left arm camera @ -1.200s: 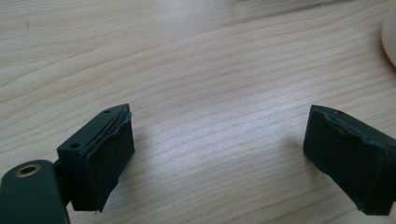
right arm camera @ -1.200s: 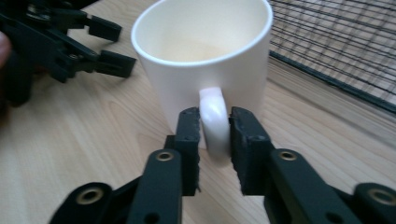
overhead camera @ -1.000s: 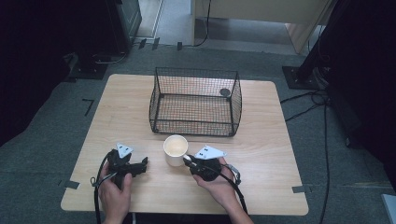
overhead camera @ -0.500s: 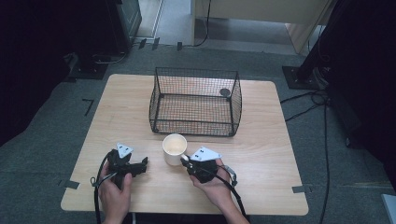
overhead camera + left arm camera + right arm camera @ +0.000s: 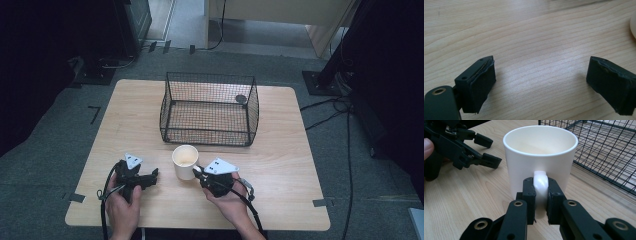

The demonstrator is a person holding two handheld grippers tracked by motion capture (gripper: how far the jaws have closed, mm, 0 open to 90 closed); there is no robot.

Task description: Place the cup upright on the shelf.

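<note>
Right gripper [image 5: 540, 195] is clamped on the handle [image 5: 540, 181] of the white mug [image 5: 540, 157], which is stood upright on the counter [image 5: 280, 165] just in front of the wire basket [image 5: 210, 107]. Left gripper [image 5: 540, 80] is held wide, nothing gripped, low over bare wood beside the mug.

Pale wood-grain desk [image 5: 529, 37], smooth with a slight sheen. Glossy white ceramic-looking mug [image 5: 540, 157]. Black wire-mesh basket [image 5: 210, 107]. Matt black, rough-edged pads [image 5: 480, 85] on the hand-held gripper.
</note>
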